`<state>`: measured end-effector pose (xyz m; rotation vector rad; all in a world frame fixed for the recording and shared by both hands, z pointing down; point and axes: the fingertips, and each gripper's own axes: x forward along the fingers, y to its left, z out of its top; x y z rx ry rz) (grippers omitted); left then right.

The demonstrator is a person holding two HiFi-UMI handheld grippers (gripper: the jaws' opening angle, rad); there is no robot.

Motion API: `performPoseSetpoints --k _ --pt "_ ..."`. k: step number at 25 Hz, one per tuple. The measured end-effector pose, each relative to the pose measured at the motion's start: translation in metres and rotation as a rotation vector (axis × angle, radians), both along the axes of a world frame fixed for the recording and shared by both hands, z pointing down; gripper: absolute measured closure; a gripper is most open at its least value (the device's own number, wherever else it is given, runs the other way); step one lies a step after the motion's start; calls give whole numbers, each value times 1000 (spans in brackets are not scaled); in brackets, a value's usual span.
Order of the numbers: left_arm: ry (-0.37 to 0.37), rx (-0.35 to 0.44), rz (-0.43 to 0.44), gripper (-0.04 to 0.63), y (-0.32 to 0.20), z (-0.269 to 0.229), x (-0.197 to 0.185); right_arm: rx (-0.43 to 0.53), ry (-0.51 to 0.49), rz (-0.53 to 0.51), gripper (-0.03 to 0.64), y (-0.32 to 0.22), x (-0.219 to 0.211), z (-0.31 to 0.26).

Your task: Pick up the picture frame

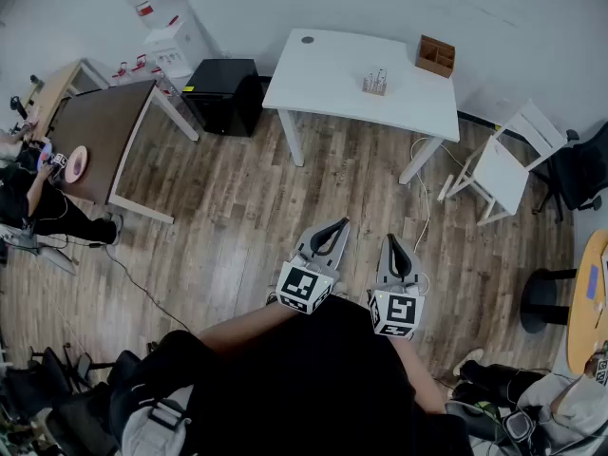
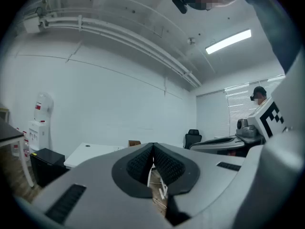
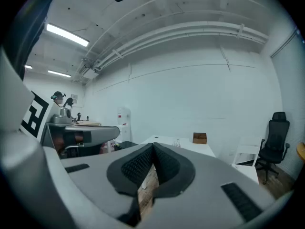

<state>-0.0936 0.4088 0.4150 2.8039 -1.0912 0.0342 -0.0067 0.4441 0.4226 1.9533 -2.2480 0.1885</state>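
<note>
A small clear upright object point(image 1: 375, 83), possibly the picture frame, stands on the white table point(image 1: 332, 74) across the room; it is too small to be sure. The right gripper view shows it point(image 3: 177, 142) as a tiny shape on the same table. My left gripper point(image 1: 342, 222) and right gripper point(image 1: 391, 238) are held side by side in front of my body, over the wooden floor, well short of the table. Both are shut with nothing between the pads. Their tips meet in the left gripper view point(image 2: 153, 144) and the right gripper view point(image 3: 153, 144).
A wooden box point(image 1: 435, 55) sits on the table's far right corner. A black cabinet point(image 1: 226, 93) and a water dispenser point(image 1: 171, 27) stand left of the table, a white chair point(image 1: 503, 164) to its right. A brown table point(image 1: 100, 136) stands at left, with a seated person beside it.
</note>
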Motion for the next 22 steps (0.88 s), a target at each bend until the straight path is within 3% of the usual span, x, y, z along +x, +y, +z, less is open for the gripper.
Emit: performPoseSetpoints --k 5,10,17,22 --pt "-5 4 -3 581 -7 6 10 19 13 -28 583 -7 7 1" --pt "-8 -20 -36 581 1 16 26 64 -50 15 581 -4 44 0" --pt "-39 -23 -69 581 9 17 37 12 -119 -43 581 -1 54 28" --pt "-34 -65 -28 581 3 25 48 -62 -172 -71 580 -10 50 53"
